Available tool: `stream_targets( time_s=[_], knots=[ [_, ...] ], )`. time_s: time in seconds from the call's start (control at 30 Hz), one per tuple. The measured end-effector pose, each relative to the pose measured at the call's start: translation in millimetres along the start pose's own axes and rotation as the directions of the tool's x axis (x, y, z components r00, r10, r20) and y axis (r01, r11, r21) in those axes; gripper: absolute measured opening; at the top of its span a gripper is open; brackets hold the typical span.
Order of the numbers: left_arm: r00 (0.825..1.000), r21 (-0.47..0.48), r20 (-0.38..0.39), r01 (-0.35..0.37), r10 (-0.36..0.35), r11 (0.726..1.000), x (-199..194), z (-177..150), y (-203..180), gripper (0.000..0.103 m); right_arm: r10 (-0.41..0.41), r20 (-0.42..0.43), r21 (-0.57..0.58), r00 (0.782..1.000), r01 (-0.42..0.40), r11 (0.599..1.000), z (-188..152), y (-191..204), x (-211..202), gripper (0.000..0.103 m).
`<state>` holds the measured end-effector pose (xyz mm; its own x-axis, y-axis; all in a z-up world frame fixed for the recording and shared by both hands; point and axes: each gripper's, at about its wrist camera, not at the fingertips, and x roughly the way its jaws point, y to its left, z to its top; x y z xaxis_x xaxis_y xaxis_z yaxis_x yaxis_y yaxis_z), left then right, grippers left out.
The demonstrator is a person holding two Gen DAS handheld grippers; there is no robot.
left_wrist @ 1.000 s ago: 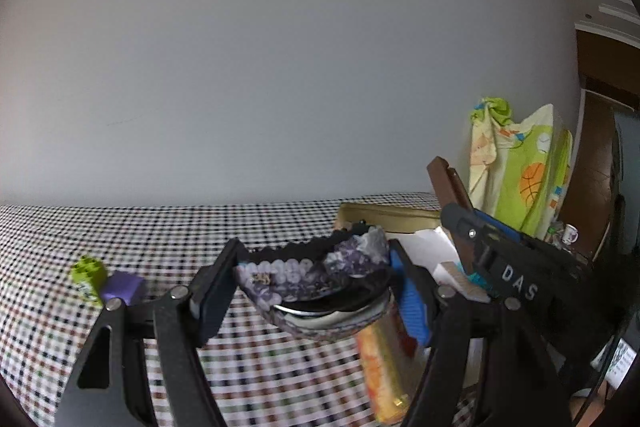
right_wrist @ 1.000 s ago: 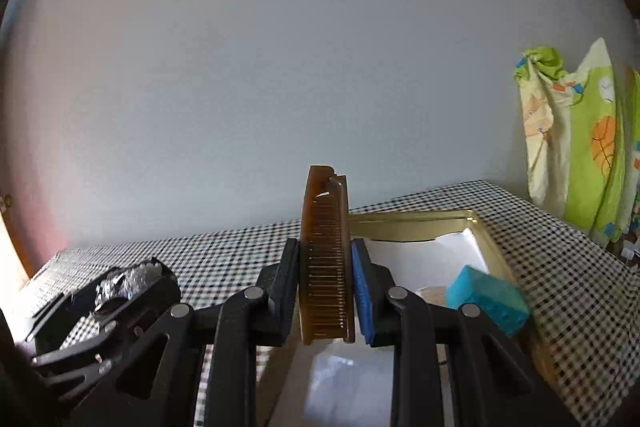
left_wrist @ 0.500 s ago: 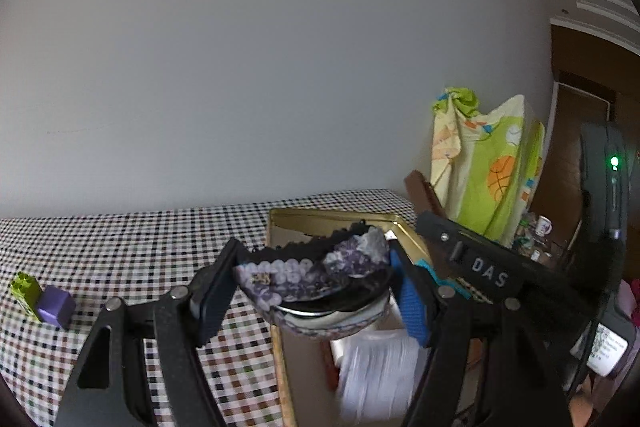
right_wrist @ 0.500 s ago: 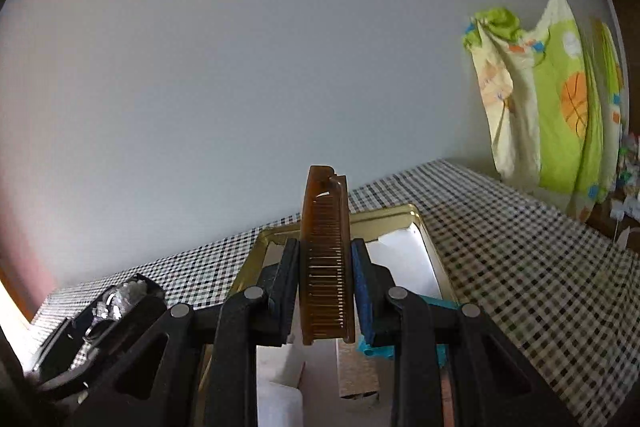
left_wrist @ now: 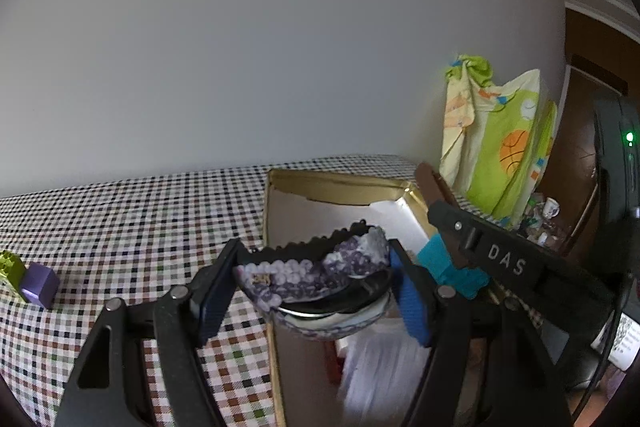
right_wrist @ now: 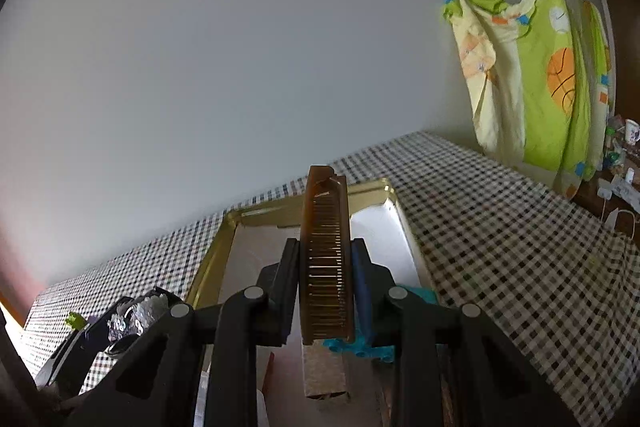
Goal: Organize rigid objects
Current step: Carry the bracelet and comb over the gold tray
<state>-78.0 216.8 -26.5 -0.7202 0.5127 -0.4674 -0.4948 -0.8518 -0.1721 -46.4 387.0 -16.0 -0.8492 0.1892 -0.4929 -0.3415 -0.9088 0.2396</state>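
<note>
my left gripper (left_wrist: 316, 287) clamps the hair clip (left_wrist: 316, 277), right gripper (right_wrist: 326, 291) clamps the comb (right_wrist: 326, 259); both over the gold tray (right_wrist: 208, 263), grippers could bump.

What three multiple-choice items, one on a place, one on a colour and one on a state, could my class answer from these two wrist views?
1. Where does the purple block sit?
A. on the checked tablecloth
B. in the gold tray
C. in a gripper

2. What colour is the comb?
A. white
B. brown
C. green

3. What is the left gripper doing?
A. standing open with nothing in it
B. gripping the comb
C. gripping a purple hair clip

Answers
1. A: it rests on the cloth beside a green block, well apart from the tray.
2. B: its amber-brown teeth stand upright in the right gripper.
3. C: both pads press on the clip's ends.
</note>
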Motion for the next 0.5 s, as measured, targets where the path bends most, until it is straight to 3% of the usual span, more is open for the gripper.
stream_targets(
  time_s=[0.3, 0.5],
  knots=[
    [0.995, -0.008, -0.072, -0.073, 0.072, 0.997, 18.6, -5.3, 4.8, 0.071, 0.001, -0.016, -0.034, 1.000, -0.002, 0.999, -2.6, 4.8, -2.4, 0.028],
    [0.993, -0.006, -0.077, -0.096, 0.095, 0.995, 18.2, -6.4, 7.0, 0.071, 0.003, -0.019, -0.045, 1.000, -0.004, 0.999, -3.3, 7.1, -2.1, 0.028]
  ],
)
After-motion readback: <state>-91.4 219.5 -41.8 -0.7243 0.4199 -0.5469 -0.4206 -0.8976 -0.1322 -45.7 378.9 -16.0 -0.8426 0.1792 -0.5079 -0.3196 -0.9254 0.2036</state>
